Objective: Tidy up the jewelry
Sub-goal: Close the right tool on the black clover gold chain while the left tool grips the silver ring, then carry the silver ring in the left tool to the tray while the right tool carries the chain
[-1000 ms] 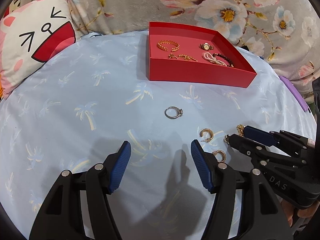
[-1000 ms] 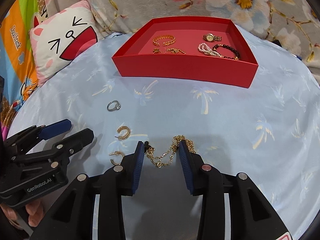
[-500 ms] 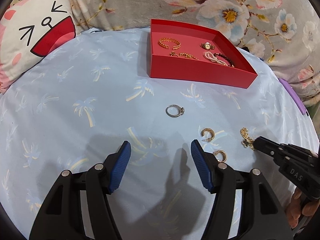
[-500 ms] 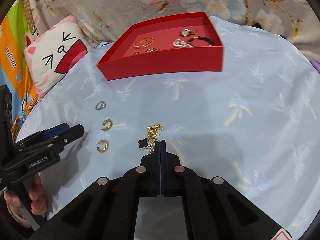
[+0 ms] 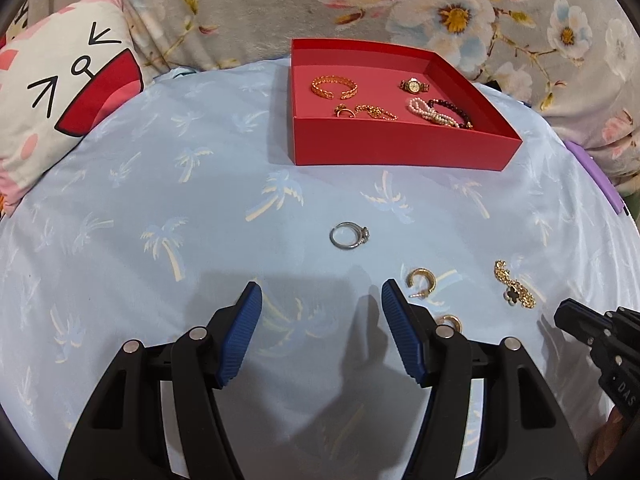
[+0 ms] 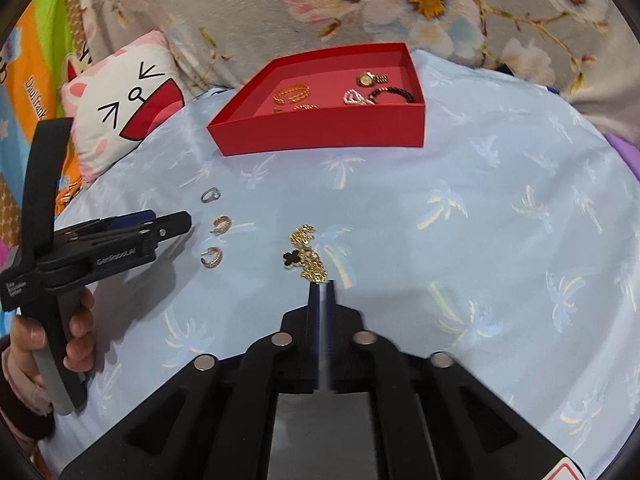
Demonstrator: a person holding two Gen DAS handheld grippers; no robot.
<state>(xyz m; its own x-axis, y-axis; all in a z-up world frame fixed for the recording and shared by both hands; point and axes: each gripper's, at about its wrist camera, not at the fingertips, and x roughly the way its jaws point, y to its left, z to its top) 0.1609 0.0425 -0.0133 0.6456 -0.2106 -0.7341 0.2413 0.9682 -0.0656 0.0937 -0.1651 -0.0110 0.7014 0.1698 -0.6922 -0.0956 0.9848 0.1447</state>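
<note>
Just above my right gripper (image 6: 320, 285) lies the chain (image 6: 307, 254), loose on the bed; the jaws are opening, nothing between them. I'd spread wider, straddle the heap, then pinch. Left gripper (image 5: 320, 300) hangs apart, empty.

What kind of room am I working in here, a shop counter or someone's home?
Most likely a home, probably on a bed: the jewelry lies on a soft blue palm-print sheet, with a cartoon-face pillow and a floral blanket behind the red tray.

left gripper (image 5: 322, 300) points down-forward toward 12 o'clock, jaws wide; right gripper (image 6: 319, 286) jaws narrowly apart and opening, empty.
</note>
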